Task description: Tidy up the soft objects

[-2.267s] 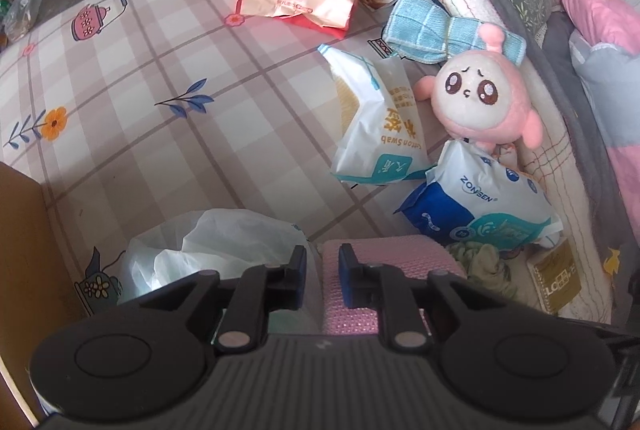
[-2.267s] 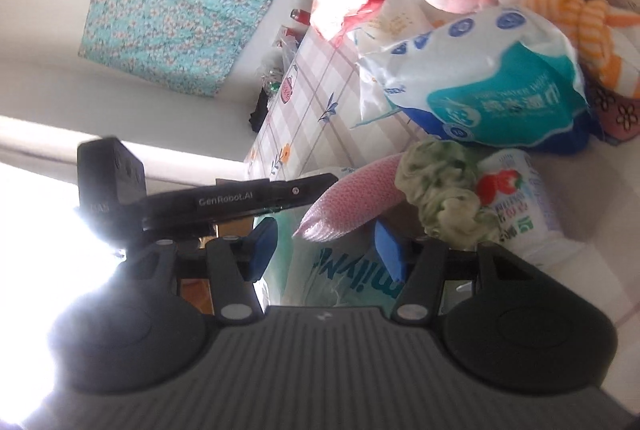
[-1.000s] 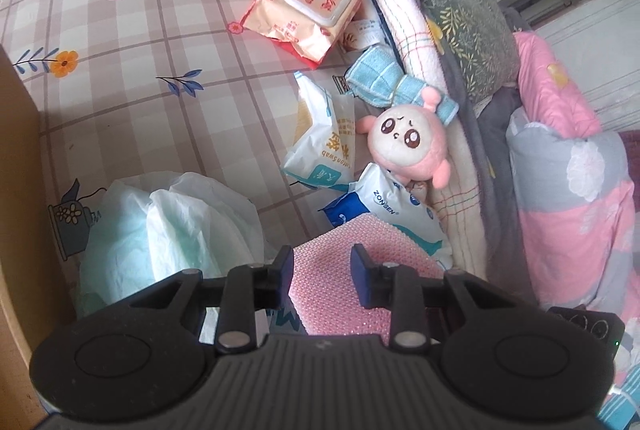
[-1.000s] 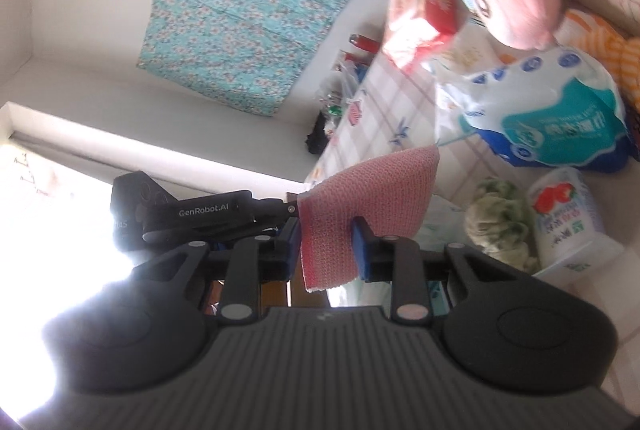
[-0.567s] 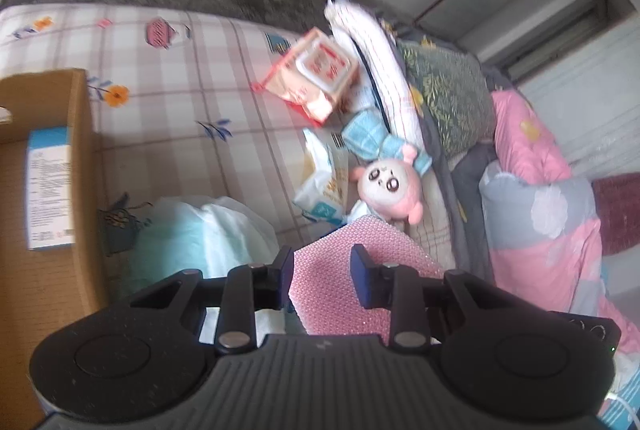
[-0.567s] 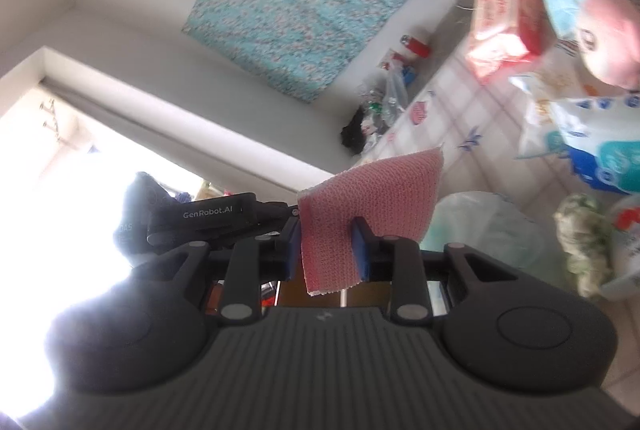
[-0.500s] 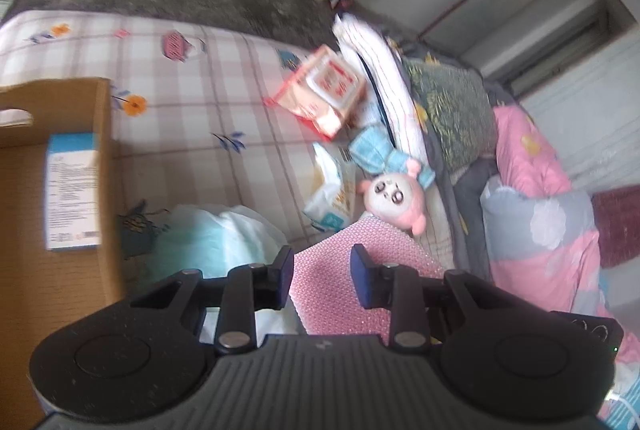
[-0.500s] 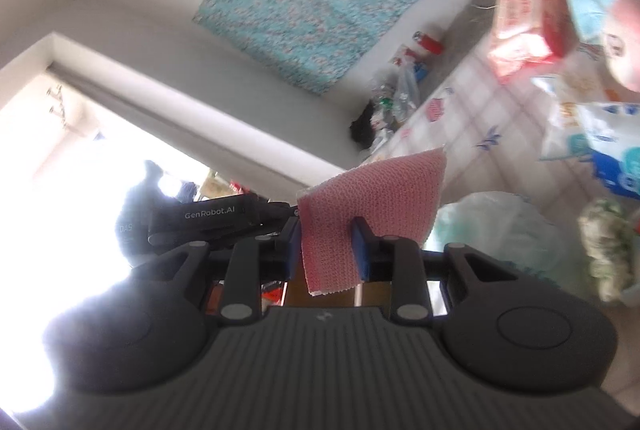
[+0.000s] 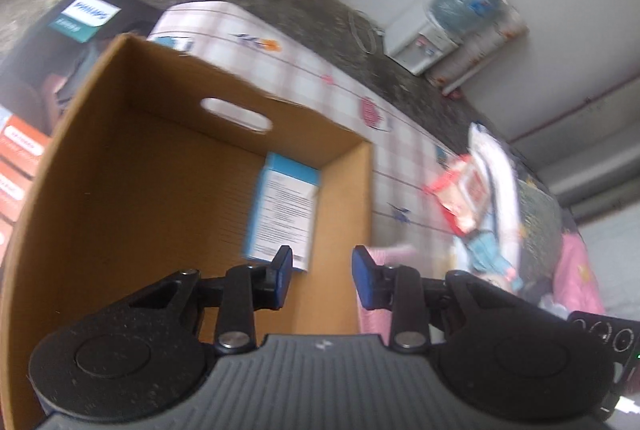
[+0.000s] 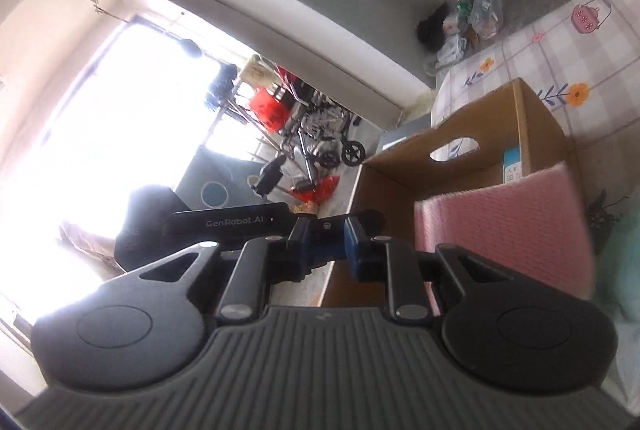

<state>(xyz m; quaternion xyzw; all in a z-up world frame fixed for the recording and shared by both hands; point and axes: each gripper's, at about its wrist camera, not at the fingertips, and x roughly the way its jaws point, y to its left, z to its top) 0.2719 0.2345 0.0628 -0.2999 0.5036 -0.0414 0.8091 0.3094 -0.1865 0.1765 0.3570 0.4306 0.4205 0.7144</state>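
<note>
Both the left gripper (image 9: 322, 280) and right gripper (image 10: 324, 250) gape empty, pink cloth (image 10: 504, 234) loose beside the cardboard box (image 9: 120, 166); next, regrasp and box it.

The pink knitted cloth (image 10: 504, 234) hung flat and upright, just beside the right wall of the open cardboard box (image 9: 132, 166). In the left view only its blurred pink edge (image 9: 386, 254) showed, outside that wall. The box held one blue-white carton (image 9: 282, 214).
</note>
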